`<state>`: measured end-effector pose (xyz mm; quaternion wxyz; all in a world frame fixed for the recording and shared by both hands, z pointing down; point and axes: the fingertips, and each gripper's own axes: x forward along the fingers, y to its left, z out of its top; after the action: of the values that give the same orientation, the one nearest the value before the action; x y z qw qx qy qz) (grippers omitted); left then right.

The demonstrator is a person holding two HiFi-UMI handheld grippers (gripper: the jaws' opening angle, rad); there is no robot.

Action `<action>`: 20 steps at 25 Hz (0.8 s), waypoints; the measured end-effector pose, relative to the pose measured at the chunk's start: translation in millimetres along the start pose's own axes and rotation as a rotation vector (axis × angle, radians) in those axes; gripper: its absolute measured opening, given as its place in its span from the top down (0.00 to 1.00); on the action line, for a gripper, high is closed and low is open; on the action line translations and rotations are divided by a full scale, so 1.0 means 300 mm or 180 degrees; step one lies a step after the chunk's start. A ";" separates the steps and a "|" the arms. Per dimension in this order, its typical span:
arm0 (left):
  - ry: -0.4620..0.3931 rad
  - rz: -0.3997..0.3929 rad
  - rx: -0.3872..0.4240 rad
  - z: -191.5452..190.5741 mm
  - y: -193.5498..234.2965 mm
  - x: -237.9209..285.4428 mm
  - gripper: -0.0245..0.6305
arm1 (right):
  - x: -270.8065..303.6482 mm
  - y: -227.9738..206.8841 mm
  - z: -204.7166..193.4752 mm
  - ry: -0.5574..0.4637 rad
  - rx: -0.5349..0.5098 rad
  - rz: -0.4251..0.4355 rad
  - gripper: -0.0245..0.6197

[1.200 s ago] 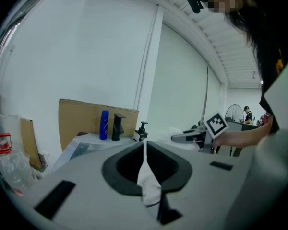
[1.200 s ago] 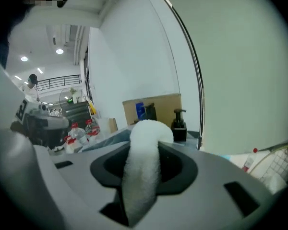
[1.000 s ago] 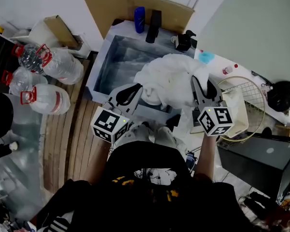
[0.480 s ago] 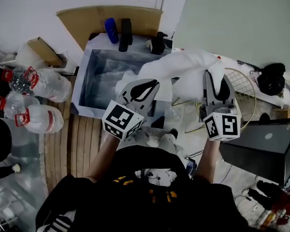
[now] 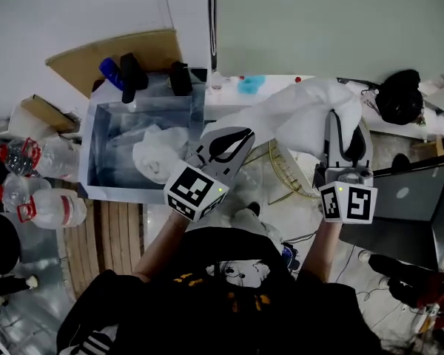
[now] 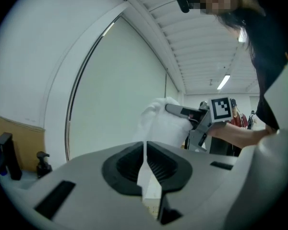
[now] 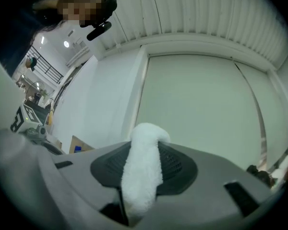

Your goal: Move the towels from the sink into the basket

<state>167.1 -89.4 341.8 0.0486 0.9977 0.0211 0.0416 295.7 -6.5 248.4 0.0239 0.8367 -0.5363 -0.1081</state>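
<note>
A white towel hangs stretched in the air between my two grippers, above the wire basket. My left gripper is shut on a thin edge of the towel. My right gripper is shut on a thick fold of the same towel. Left of both lies the sink, holding another crumpled white towel. In the left gripper view the right gripper shows ahead with the bunched towel.
Blue and black bottles stand on the sink's far rim. Large water bottles lie on the floor at the left. An open laptop sits at the right, with a black bag behind it.
Both grippers have carried the towel to the right and upward, from over the sink's near edge to above the basket. A second towel now shows in the sink.
</note>
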 end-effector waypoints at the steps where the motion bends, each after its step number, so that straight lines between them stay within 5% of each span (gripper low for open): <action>1: 0.0010 -0.0027 0.0006 0.001 -0.032 0.049 0.93 | -0.017 -0.060 -0.002 -0.0008 0.0000 -0.0022 0.76; 7: 0.0088 -0.0219 0.0040 -0.002 -0.223 0.303 0.93 | -0.115 -0.343 -0.061 0.0090 -0.0044 -0.0112 0.76; 15: 0.0226 -0.0494 0.0107 -0.037 -0.407 0.549 0.93 | -0.266 -0.701 -0.128 0.0137 -0.0012 -0.0564 0.76; 20: 0.0312 -0.0714 0.0114 -0.070 -0.506 0.683 0.93 | -0.355 -0.834 -0.308 0.0502 0.0025 -0.0729 0.76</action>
<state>363.6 73.2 364.2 0.0341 0.9866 0.1357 0.0843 495.4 188.7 316.1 0.0502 0.8984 -0.4343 -0.0419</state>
